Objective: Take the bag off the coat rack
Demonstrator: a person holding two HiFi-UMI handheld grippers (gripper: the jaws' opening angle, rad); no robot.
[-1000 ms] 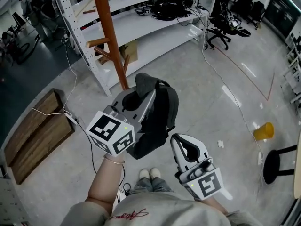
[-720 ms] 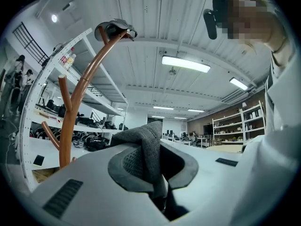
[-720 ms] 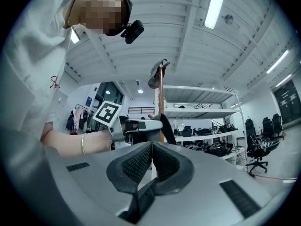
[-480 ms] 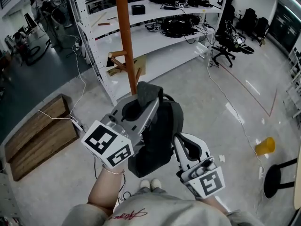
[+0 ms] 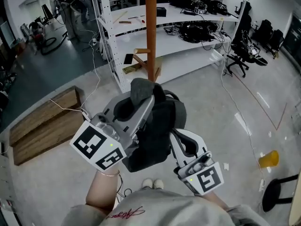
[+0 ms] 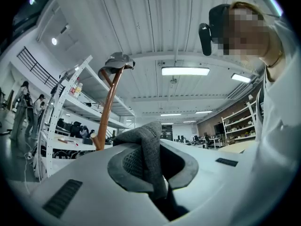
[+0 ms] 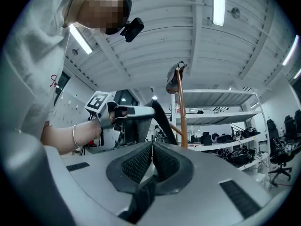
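The dark grey bag (image 5: 157,126) hangs in the air in front of me, clear of the orange-brown coat rack pole (image 5: 150,32). My left gripper (image 5: 143,98) is shut on the bag's grey top handle (image 6: 149,149), which fills the space between its pads. My right gripper (image 5: 173,135) sits against the bag's lower right side with its pads together (image 7: 152,147), and a dark strap (image 7: 141,197) is caught low between them. In both gripper views the pole (image 6: 109,107) (image 7: 180,112) stands behind, with a cap (image 6: 116,62) on top.
White shelving (image 5: 188,36) with cables and equipment stands behind the pole. Wooden boards (image 5: 42,126) lie on the floor at left. A yellow cup (image 5: 269,158), a black stool (image 5: 277,192) and an office chair (image 5: 242,55) are at right. People stand at far left.
Both grippers have risen with the bag. The right gripper has come in closer against the bag's side. The pole now shows further right in the head view.
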